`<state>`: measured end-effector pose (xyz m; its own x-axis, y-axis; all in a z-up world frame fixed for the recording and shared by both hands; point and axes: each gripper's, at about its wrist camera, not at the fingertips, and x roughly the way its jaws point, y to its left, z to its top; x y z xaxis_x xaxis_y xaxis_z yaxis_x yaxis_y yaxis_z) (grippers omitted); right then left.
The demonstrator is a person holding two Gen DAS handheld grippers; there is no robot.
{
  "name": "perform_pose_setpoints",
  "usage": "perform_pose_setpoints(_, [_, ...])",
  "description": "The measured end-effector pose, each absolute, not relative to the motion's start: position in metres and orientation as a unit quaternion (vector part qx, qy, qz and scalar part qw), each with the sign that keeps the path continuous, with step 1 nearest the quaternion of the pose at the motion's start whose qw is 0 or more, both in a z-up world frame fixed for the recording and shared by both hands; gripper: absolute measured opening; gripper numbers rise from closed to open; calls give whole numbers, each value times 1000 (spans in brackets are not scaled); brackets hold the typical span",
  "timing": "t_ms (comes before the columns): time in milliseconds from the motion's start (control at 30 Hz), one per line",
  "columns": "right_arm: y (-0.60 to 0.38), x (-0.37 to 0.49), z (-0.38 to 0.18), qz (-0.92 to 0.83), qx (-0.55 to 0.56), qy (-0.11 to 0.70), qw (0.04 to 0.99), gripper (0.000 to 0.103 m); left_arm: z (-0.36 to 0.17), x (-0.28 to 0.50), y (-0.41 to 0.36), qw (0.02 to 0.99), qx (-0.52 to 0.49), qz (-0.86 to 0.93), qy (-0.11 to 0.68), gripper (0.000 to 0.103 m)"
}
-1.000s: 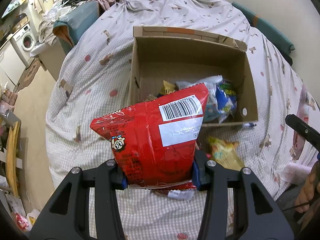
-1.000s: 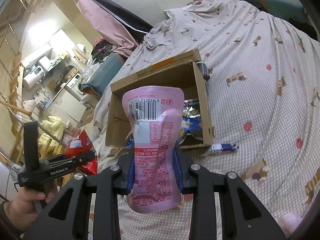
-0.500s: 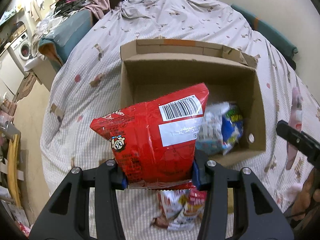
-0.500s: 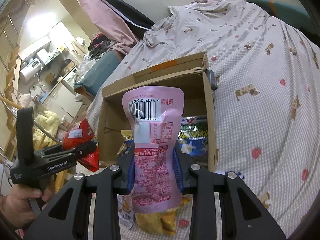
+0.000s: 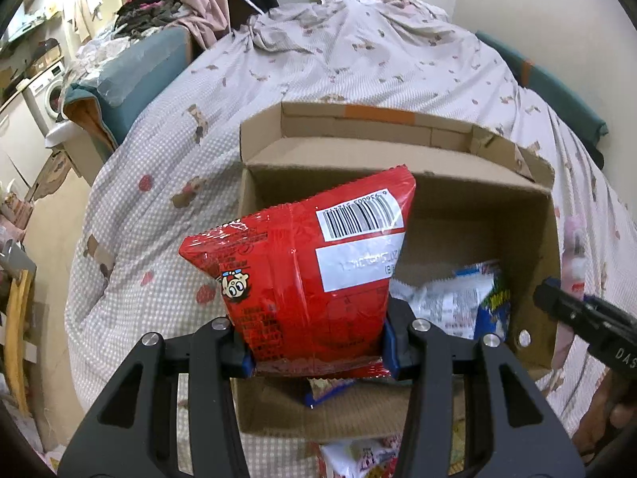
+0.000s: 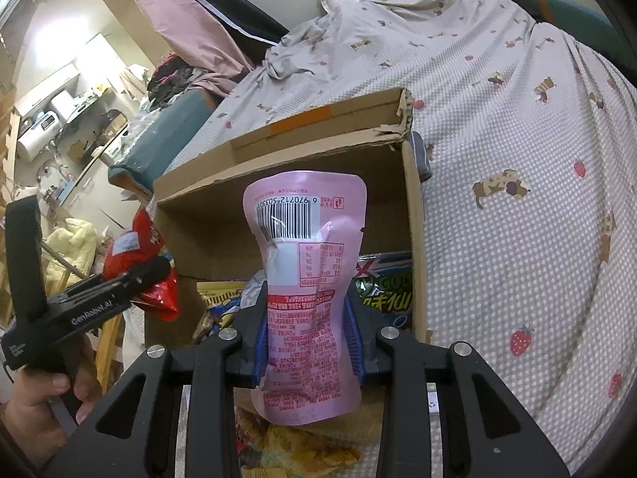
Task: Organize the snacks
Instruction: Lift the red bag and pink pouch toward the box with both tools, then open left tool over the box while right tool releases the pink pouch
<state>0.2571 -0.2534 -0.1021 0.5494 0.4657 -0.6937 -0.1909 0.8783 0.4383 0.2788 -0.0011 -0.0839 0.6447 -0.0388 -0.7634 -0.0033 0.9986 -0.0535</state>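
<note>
My left gripper [image 5: 318, 352] is shut on a red snack bag [image 5: 306, 275] and holds it upright over the near edge of an open cardboard box [image 5: 469, 203] on the bed. My right gripper [image 6: 308, 344] is shut on a pink pouch [image 6: 306, 279] held upright over the same box [image 6: 302, 151]. Inside the box lie a blue and white bag [image 5: 469, 298] and a green bag [image 6: 384, 286]. The left gripper with the red bag also shows at the left of the right wrist view [image 6: 135, 255].
The box sits on a checked bedspread [image 5: 358, 67] with dog and strawberry prints. Loose snack packs lie on the bed in front of the box [image 5: 358, 454], [image 6: 302, 450]. A teal cushion [image 5: 135, 67] and a laundry area are at the far left.
Both grippers have moved forward toward the box with their bags; the box now looks larger and closer, and both bags hang over its opening.
</note>
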Motion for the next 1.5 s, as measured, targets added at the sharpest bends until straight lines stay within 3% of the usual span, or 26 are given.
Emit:
perform_pose_setpoints(1033, [-249, 263, -115, 182, 178, 455, 853, 38, -94, 281, -3, 908, -32, -21, 416, 43])
perform_pose_setpoints(1100, [-250, 263, -115, 182, 179, 455, 853, 39, -95, 281, -3, 908, -33, -20, 418, 43])
perform_pose_setpoints(1167, [-251, 263, -114, 180, 184, 453, 853, 48, -96, 281, -5, 905, -26, -19, 424, 43])
perform_pose_setpoints(1500, [-253, 261, -110, 186, 195, 445, 854, 59, -98, 280, -4, 900, -30, -24, 434, 48])
